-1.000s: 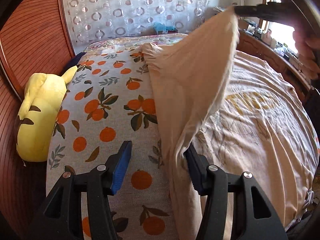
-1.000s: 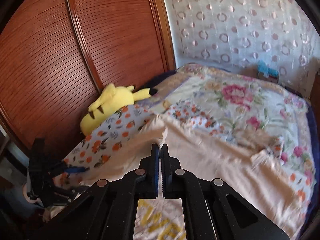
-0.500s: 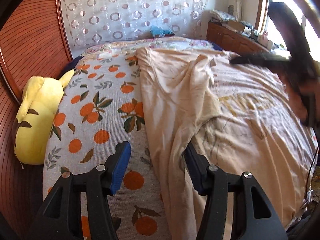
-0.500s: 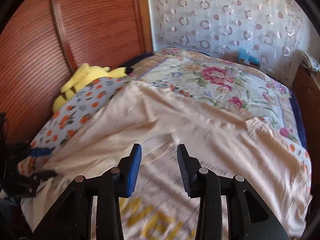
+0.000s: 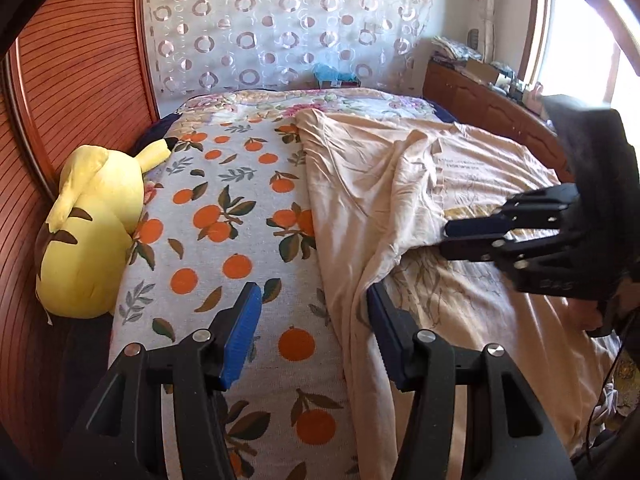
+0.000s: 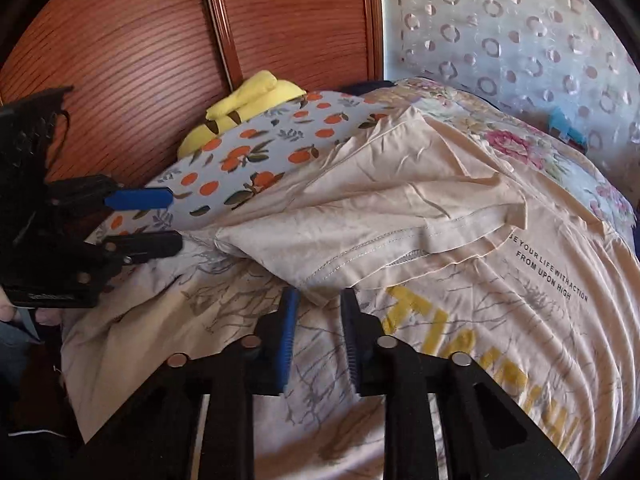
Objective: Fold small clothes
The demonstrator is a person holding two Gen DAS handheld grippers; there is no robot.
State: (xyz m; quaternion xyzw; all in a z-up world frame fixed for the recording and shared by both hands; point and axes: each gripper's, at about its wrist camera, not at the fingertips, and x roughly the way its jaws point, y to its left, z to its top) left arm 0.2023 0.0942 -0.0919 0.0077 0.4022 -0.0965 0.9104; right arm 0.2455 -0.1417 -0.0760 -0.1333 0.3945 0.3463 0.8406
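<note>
On the bed [image 5: 224,208], the shirt [image 5: 480,292] lies lengthwise (collar far).

Yellow plush [image 5: 90,228] lay beside the orange-print cover [image 5: 224,216] on bed; wooden wardrobe [image 6: 160,40] behind, circle-pattern curtain [image 5: 280,20] beyond.

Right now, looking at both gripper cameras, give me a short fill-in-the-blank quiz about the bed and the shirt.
1. The plush toy beside the wardrobe is ____ in colour.
2. The bed cover left of the beige T-shirt is printed with ____.
3. The left gripper and the right gripper are both ____.
4. The large lettering on the T-shirt is ____.

Missing words: yellow; oranges; open; yellow
</note>
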